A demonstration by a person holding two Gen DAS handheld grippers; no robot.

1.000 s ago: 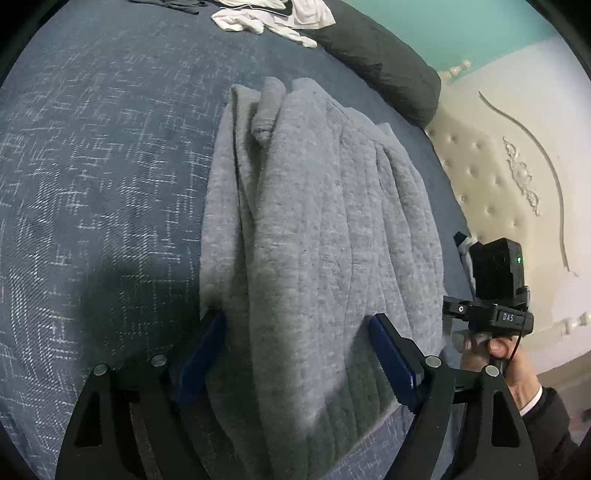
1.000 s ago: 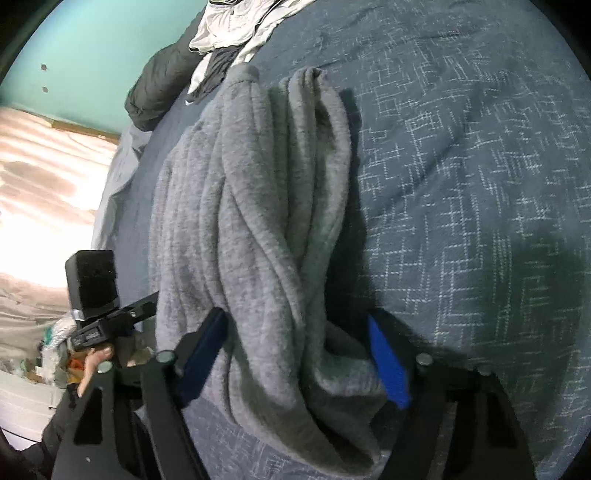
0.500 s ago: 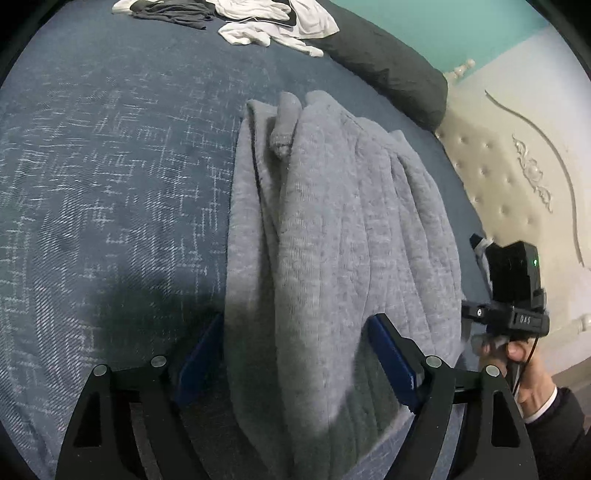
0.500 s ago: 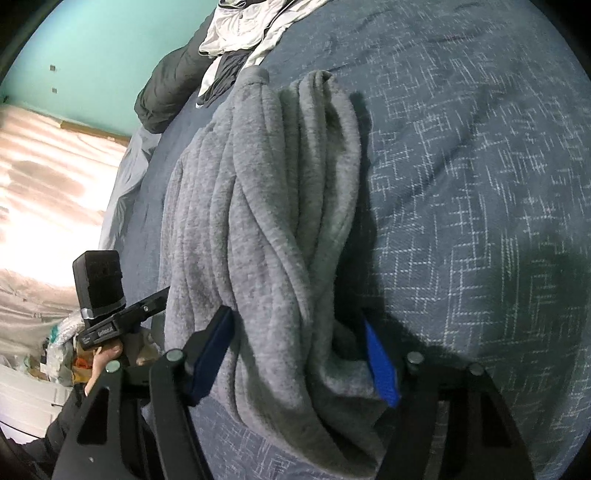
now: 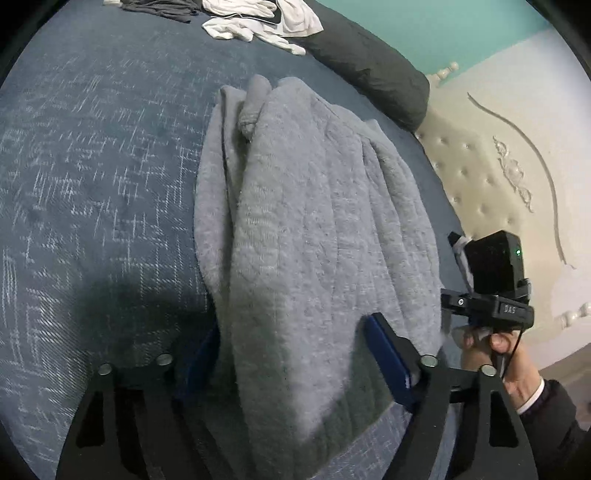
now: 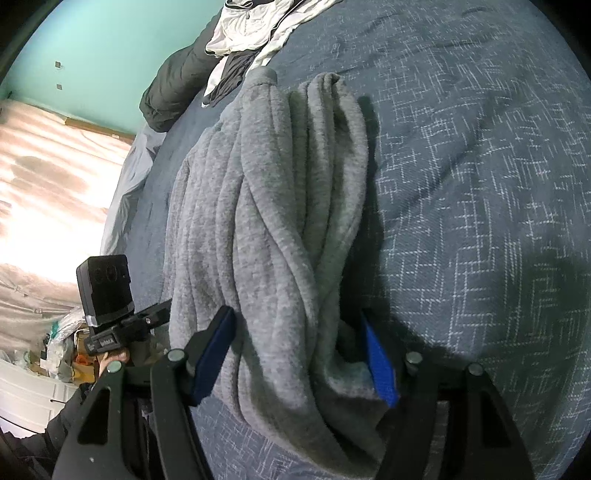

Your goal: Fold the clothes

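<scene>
The grey garment [image 5: 317, 236] lies in a long bunched strip on the blue bedspread [image 5: 92, 184], running from 6 o'clock up toward 12 in both wrist views, with its near end between the fingers of each gripper.

The left gripper [image 5: 291, 354] straddles that near end. Its jaws have just been closing, and the left pad sits against or under the cloth edge while the right pad [image 5: 388, 354] stands at the fabric's right side. Whether the pads press yet I cannot tell. The right gripper [image 6: 299, 350] also has a thick twisted roll of cloth between its jaws, set fairly wide. The left pad [image 6: 216, 350] touches the roll and the right pad [image 6: 378, 358] is just beside it, so a firm pinch is not evident.

This looks like the grasp before a fold: both grippers are taking the near hem. Next, each would need to close fully on its corner, then lift and carry the hem toward 12 o'clock, keeping the two hands level so the layers do not twist further.

More clothes [image 5: 258, 22] and a dark pillow [image 5: 369, 70] lie at about 12 to 1 o'clock, well apart.
</scene>
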